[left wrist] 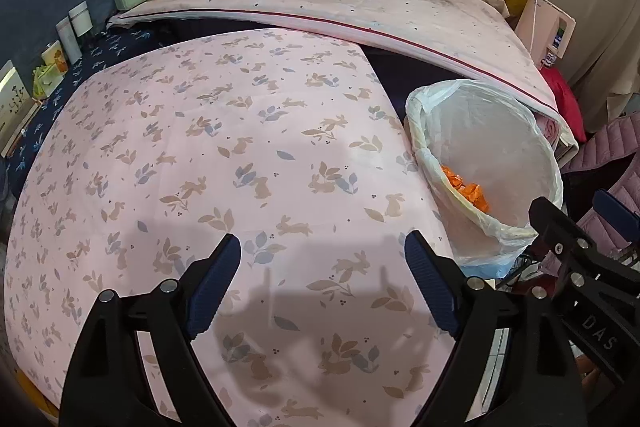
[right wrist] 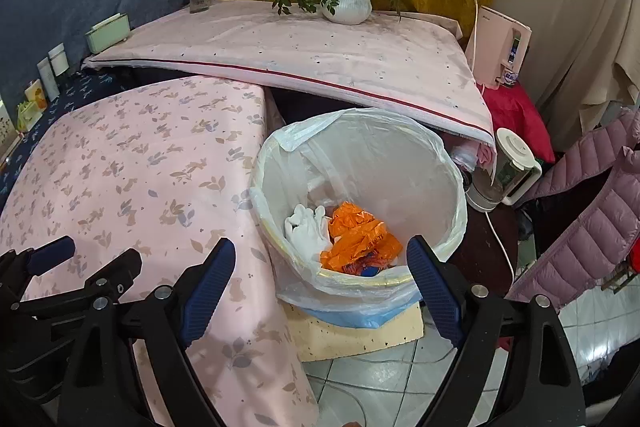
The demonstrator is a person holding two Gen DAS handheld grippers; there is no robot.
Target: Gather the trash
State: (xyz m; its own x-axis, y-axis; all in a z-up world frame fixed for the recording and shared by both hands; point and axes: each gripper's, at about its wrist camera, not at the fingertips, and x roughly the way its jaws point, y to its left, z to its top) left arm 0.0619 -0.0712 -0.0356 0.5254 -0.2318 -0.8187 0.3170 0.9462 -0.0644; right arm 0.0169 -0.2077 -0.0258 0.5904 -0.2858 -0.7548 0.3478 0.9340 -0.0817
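The pink cloth-covered table printed with rabbits and leaves fills most of the left wrist view, and no loose trash shows on the part of it that either camera sees. Standing off its right edge, on a pale foam block on the tiled floor, is the round waste bin lined with a translucent white plastic bag; its mouth faces straight up, so anything to be collected has to come down into it from above. The bin has no long axis to speak of, being round, and its opening is wide. The right gripper hangs directly over the near rim of the bin, fingers spread wide with nothing between them, so it is the nearer of the two by far. The left gripper hovers above the tablecloth, the bin lying to its right and a little ahead, its fingers likewise parted and empty. Inside the bin lie the crumpled orange plastic wrapper and, just left of it and touching, the white crumpled glove-like piece. Judging by this, the collecting looks done or nearly so.
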